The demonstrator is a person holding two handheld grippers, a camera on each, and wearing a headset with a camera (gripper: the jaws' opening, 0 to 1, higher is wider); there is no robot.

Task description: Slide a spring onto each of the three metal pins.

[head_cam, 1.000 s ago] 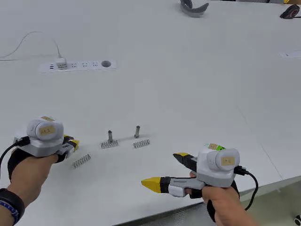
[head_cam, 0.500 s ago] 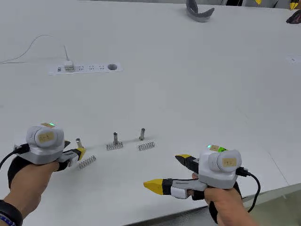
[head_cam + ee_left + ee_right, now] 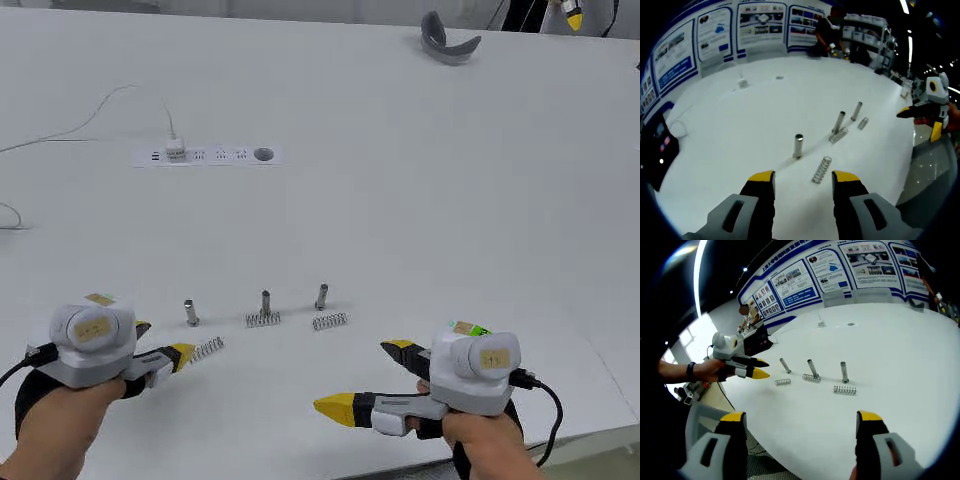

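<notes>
Three short metal pins stand upright in a row on the white table: left pin (image 3: 190, 312), middle pin (image 3: 265, 302), right pin (image 3: 321, 296). A spring lies flat near each: left spring (image 3: 207, 349), middle spring (image 3: 263, 320), right spring (image 3: 329, 321). My left gripper (image 3: 160, 345) is open and empty, its yellow tips just left of the left spring (image 3: 821, 169) and below the left pin (image 3: 798, 146). My right gripper (image 3: 372, 377) stands wide open and empty near the front edge, below the right spring (image 3: 844, 389).
A white power strip (image 3: 207, 156) with a plugged cable lies at the back left. A dark curved object (image 3: 447, 40) rests at the far back. The table's front edge (image 3: 590, 442) runs just behind my right hand.
The head camera has tilted, shifting the whole scene down and right. My left gripper has drawn back from the left pin, which now stands in plain sight. The right gripper keeps its pose.
</notes>
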